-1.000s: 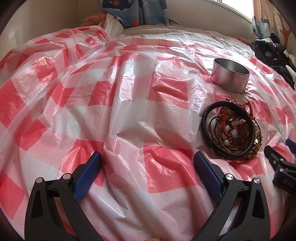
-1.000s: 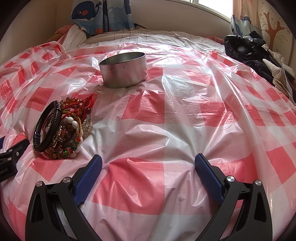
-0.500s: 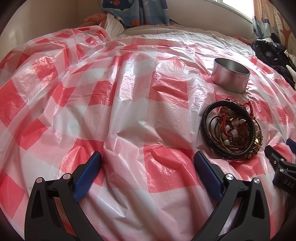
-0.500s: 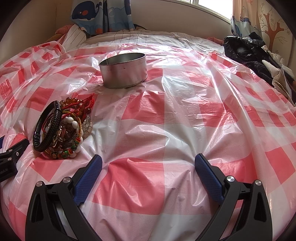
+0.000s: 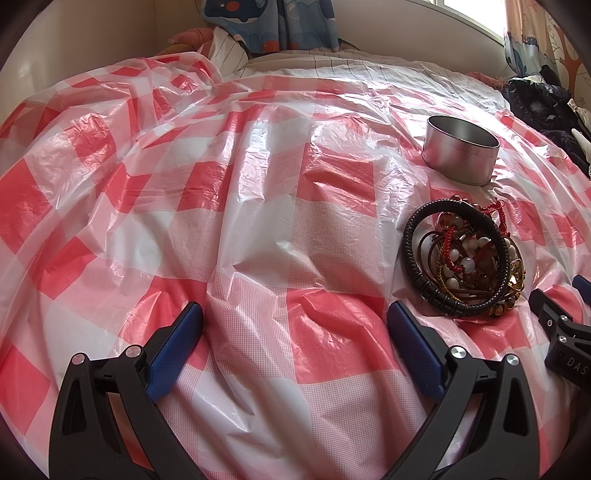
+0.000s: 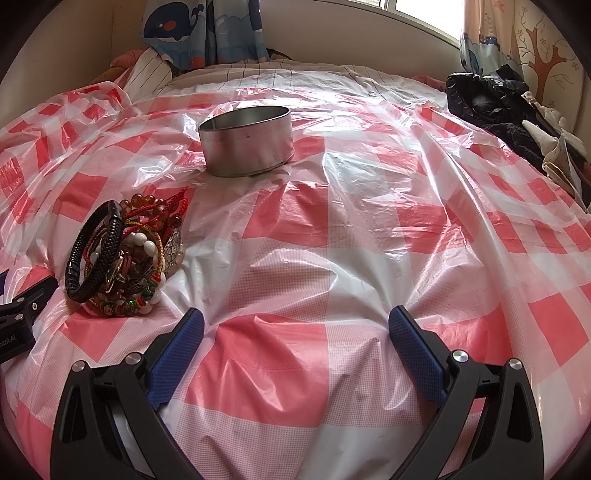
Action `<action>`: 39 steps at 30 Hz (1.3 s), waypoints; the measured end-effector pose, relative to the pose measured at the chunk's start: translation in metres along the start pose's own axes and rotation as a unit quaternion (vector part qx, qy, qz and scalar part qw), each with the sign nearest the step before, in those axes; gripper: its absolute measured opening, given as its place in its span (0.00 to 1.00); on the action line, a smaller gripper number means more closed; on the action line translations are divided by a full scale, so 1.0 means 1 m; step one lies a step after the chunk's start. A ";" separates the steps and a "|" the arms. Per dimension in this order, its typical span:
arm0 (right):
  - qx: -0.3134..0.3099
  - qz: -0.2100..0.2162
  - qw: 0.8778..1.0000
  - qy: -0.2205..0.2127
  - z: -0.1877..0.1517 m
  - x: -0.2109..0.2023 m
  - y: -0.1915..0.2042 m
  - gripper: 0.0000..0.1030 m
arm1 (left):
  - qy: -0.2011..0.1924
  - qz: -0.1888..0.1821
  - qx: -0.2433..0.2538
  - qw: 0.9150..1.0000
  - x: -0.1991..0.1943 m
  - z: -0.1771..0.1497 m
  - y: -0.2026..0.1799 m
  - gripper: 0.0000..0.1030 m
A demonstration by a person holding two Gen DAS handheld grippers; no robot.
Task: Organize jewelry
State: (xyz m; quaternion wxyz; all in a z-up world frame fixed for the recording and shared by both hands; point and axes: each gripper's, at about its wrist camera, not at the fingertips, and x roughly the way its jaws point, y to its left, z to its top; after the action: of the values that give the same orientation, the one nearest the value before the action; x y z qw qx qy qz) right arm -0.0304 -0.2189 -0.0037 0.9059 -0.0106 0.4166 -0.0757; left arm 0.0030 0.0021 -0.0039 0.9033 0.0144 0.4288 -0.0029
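A red-and-white checked plastic sheet [image 5: 258, 229] is spread, wrinkled, over a bed. The left gripper [image 5: 295, 321] is held low over the sheet with its blue-padded fingers [image 5: 177, 343] spread wide apart; nothing is held between them. The right gripper [image 6: 295, 325] is likewise held with its fingers [image 6: 413, 354] wide apart and nothing between them. A heap of jewelry [image 5: 465, 258] is found on the sheet between the two grippers, just ahead of the left gripper's right-hand finger and to the left of the right gripper; neither gripper is touching it. A black braided bracelet [image 6: 96, 254] is seen lying on top of the heap, over beaded strands and red cords. A round metal tin [image 6: 246, 140], open at the top, is set upright on the sheet beyond the heap and apart from it. Dark clothing [image 6: 495, 103] is piled at the far right edge of the bed, and a whale-print curtain [image 6: 199, 29] hangs at the back wall.
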 end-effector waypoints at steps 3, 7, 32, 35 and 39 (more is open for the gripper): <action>0.000 0.000 1.000 0.000 0.000 0.000 0.000 0.93 | 0.000 0.000 0.000 1.000 0.000 0.000 0.000 0.93; 0.000 0.000 1.000 0.000 0.000 0.000 0.000 0.93 | 0.000 0.000 0.000 1.000 0.000 0.000 0.000 0.93; 0.003 0.009 1.000 0.010 0.002 0.003 -0.005 0.93 | -0.006 -0.012 0.014 1.000 -0.015 0.009 -0.001 0.93; 0.002 0.009 1.000 0.010 0.002 0.002 -0.005 0.93 | -0.019 -0.027 0.016 0.999 -0.022 0.012 0.000 0.93; 0.003 0.022 1.000 0.009 0.003 0.000 -0.005 0.93 | -0.044 -0.065 0.023 0.997 -0.032 0.024 0.005 0.88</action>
State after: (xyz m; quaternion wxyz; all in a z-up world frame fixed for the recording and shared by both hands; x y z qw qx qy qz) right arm -0.0289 -0.2242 -0.0012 0.9037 0.0017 0.4243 -0.0569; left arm 0.0013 0.0062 0.0361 0.9186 0.0067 0.3885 -0.0720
